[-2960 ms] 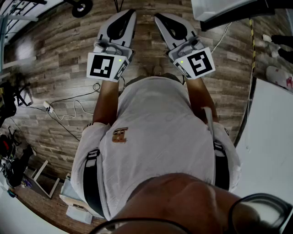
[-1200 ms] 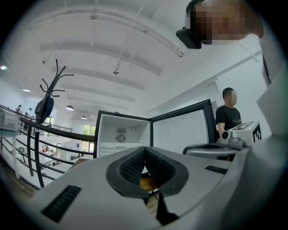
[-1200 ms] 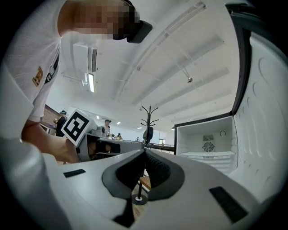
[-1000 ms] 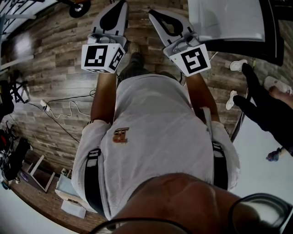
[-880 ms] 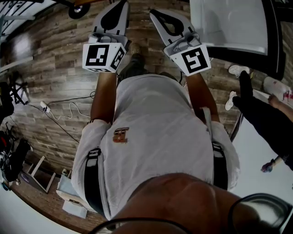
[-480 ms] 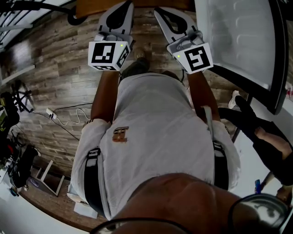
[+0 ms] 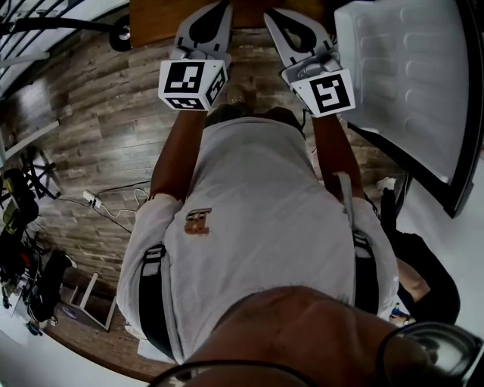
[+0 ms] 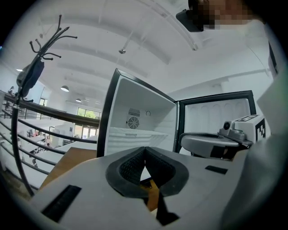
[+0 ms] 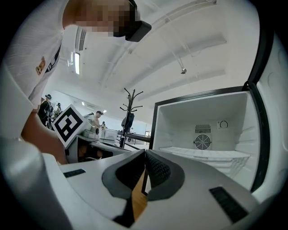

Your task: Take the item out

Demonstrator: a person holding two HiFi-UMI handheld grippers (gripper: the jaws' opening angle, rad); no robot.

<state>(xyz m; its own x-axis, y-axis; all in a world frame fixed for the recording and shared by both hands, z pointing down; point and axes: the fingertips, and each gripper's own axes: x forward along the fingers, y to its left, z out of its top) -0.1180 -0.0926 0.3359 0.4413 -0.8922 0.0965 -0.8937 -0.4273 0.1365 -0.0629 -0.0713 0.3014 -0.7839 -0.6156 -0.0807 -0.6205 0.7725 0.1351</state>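
Observation:
Both grippers are held out in front of my chest and are empty. In the head view my left gripper (image 7: 217, 6) and right gripper (image 7: 277, 15) point at the top edge, side by side. Each gripper's jaws are pressed together with nothing between them, as seen for the left gripper (image 8: 144, 148) and the right gripper (image 9: 145, 152). Ahead stands a white fridge (image 9: 202, 130) with its door (image 7: 408, 75) swung open to the right. Its top compartment (image 8: 139, 121) shows a bare white shelf and a round fan vent. No item shows in it.
A tan wooden surface (image 7: 155, 11) lies just ahead at the left, beside the fridge. A coat stand (image 8: 38, 67) and a railing (image 8: 27, 130) stand at the left. A cable (image 7: 113, 200) trails on the plank floor. A person in dark clothes (image 7: 423, 280) is low at the right.
I have walked towards the fridge: its open door now fills the upper right of the head view. Both grippers stayed shut and side by side. The other person's legs slid down the right edge.

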